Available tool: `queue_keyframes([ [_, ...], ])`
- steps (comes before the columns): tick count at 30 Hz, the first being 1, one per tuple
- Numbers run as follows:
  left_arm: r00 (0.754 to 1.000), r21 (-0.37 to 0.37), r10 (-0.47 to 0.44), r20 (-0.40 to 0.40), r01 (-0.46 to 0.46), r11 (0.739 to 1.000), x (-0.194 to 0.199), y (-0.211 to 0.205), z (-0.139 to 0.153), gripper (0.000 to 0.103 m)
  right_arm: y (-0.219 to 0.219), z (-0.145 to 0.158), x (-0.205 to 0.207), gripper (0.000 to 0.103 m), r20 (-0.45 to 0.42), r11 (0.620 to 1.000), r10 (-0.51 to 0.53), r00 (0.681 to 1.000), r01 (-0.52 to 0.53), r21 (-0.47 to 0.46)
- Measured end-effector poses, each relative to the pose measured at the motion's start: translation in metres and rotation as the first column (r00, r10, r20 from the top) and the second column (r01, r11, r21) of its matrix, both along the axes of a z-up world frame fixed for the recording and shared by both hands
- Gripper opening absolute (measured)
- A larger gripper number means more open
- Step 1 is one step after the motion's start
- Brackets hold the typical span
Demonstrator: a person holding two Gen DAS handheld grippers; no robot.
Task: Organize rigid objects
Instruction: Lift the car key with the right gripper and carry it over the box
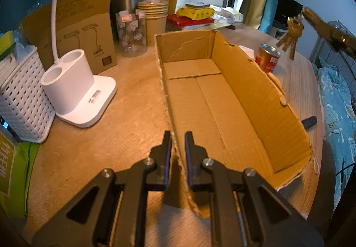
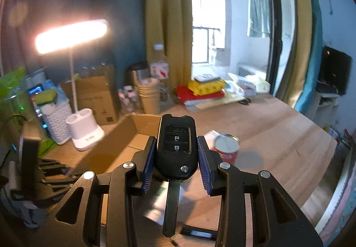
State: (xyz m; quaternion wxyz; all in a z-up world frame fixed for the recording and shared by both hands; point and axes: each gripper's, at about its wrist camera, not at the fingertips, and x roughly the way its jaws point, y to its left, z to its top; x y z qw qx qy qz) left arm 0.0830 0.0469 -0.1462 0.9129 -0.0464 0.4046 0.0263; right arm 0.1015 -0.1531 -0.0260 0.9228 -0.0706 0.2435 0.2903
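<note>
An open, empty cardboard box (image 1: 222, 100) lies on the wooden table. My left gripper (image 1: 178, 138) is shut on the box's near left wall, one finger on each side. My right gripper (image 2: 175, 142) is shut on a black car key fob (image 2: 176, 147), its metal blade pointing down, held in the air above the table near the box (image 2: 133, 135). In the left wrist view a bunch of brass keys (image 1: 291, 35) hangs from the right gripper at the upper right, above a red can (image 1: 268, 57). The can also shows in the right wrist view (image 2: 227, 147).
A white lamp base with pen holder (image 1: 77, 89), a white basket (image 1: 20, 95), a flat cardboard package (image 1: 82, 31), a glass jar (image 1: 131, 33) and stacked paper cups (image 1: 153, 20) stand left of the box. Books (image 1: 191, 18) lie at the back. A black cylinder (image 1: 309, 122) lies right of the box.
</note>
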Motion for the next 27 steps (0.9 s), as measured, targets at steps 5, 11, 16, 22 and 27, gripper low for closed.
queue_keyframes([
  [5, 1.000, -0.002, -0.001, 0.001, 0.001, 1.000, 0.000, -0.001, 0.000, 0.012, 0.023, 0.004, -0.016, 0.038, 0.010, 0.997, 0.076, 0.997, -0.076, 0.000],
  [11, 1.000, -0.009, -0.001, 0.001, 0.001, 1.000, 0.000, -0.001, 0.000, 0.012, 0.048, -0.008, -0.027, 0.038, -0.016, 0.989, 0.146, 0.989, -0.146, -0.013],
  [16, 1.000, -0.011, -0.001, 0.000, 0.001, 1.000, 0.000, -0.001, 0.000, 0.012, 0.061, -0.022, -0.032, 0.038, -0.057, 0.983, 0.181, 0.982, -0.183, -0.022],
  [22, 1.000, -0.025, -0.001, -0.003, 0.001, 1.000, 0.000, 0.001, -0.002, 0.012, 0.074, -0.037, -0.035, 0.038, -0.101, 0.975, 0.218, 0.971, -0.222, -0.029],
  [27, 1.000, -0.025, -0.001, -0.003, 0.001, 1.000, 0.001, 0.001, -0.002, 0.012, 0.081, -0.054, -0.031, 0.038, -0.162, 0.968, 0.245, 0.956, -0.252, -0.020],
])
